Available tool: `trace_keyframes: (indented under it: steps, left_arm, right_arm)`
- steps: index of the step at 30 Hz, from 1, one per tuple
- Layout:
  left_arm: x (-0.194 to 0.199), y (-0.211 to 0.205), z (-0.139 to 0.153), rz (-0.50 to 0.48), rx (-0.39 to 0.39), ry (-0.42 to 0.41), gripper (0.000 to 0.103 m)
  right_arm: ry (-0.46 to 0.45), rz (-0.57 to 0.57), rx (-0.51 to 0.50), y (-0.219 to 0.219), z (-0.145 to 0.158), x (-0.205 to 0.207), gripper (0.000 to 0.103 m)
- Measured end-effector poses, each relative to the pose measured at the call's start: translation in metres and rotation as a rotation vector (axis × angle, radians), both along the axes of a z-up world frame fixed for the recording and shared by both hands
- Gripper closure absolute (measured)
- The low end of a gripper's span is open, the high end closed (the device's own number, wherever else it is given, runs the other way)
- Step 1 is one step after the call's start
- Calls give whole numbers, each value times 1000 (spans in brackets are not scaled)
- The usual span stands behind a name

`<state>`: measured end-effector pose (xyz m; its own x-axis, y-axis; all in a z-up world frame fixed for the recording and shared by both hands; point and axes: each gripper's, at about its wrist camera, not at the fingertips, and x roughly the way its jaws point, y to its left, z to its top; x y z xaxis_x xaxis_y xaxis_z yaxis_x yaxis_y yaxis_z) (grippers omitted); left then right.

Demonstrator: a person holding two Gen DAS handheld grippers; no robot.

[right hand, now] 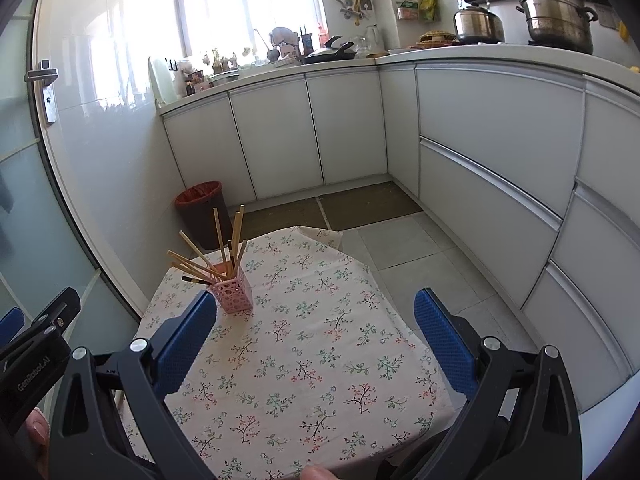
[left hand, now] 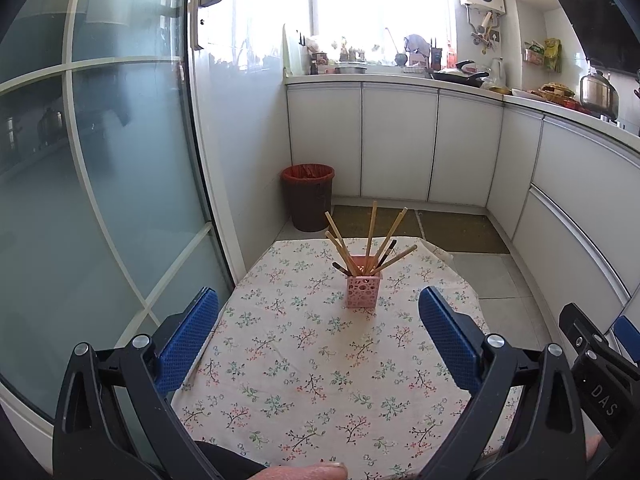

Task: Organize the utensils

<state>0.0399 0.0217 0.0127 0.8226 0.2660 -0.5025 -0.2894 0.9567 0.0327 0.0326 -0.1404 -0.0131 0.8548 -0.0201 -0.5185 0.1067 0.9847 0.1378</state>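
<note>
- While both jaws stand wide apart and hold nothing, the left hand-held gripper (left hand: pixel 318 320) hovers over the near part of the bench (left hand: pixel 280 380), and the right hand-held gripper (right hand: pixel 316 320) hangs just beside it.
- Farther out, near the far end of the floral cloth, the pink holder (left hand: pixel 363 291) stands upright with the chopsticks (left hand: pixel 372 240) fanned out inside it, leaning every way.
- No loose utensil shows on the cloth, so the task looks nearly done or not yet begun; I cannot tell which.
- To tidy the fan, I would steady the holder with one gripper, since it looks light and tippy.
- Close the other gently on a single stick high up, avoiding its neighbours.
</note>
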Motion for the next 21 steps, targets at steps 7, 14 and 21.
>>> trace_keyframes:
  steps: [7,14,21]
  left_arm:
    - [0,1,0,5,-1,0,7]
    - [-1,1,-1,9,-4,3,7]
    - [2,3,-3,5,4,11,7]
  right_arm:
    - [6,8,6,0,1,0,7]
    - [11,12,5,1,-1,-1,7]
    - [27,18,12,0,-1,2,7]
